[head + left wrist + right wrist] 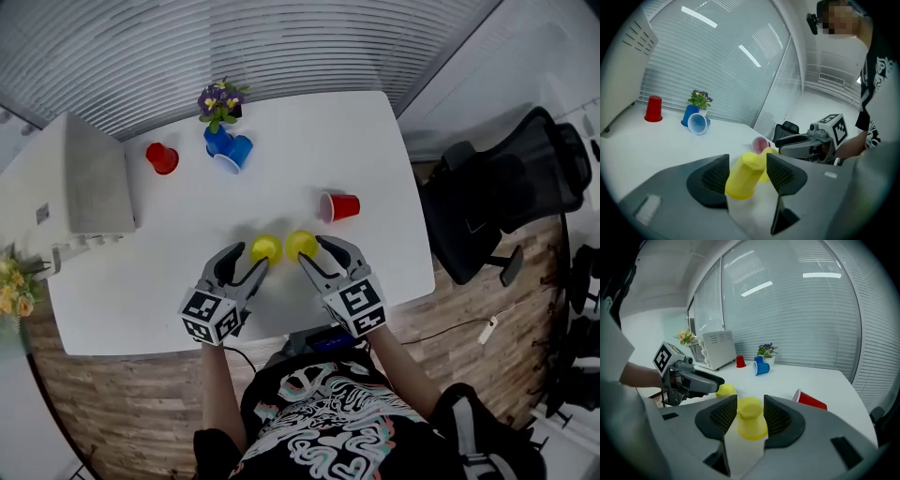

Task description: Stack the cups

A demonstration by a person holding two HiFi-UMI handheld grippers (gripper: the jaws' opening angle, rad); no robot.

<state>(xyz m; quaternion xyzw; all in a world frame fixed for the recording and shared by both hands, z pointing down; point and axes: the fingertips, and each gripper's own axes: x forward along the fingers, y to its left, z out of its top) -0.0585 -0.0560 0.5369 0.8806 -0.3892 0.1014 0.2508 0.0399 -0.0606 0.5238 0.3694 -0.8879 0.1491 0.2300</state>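
Presently, both grippers are found loaded over the white table (141, 281).
The left gripper (248, 263) is clamped on the left yellow cup (265, 248), which is held tilted. The right gripper (317, 256) is clamped on the right yellow cup (300, 245), which is held mouth down. Both cups are held just beside each other, well apart from the flower pot (221, 105), toward the table's near edge. Blue cups (228, 147) are noted just beside the flower pot. One red cup (161, 157) stands left of it, and a fallen red cup (338, 206) lies between it and the right gripper.
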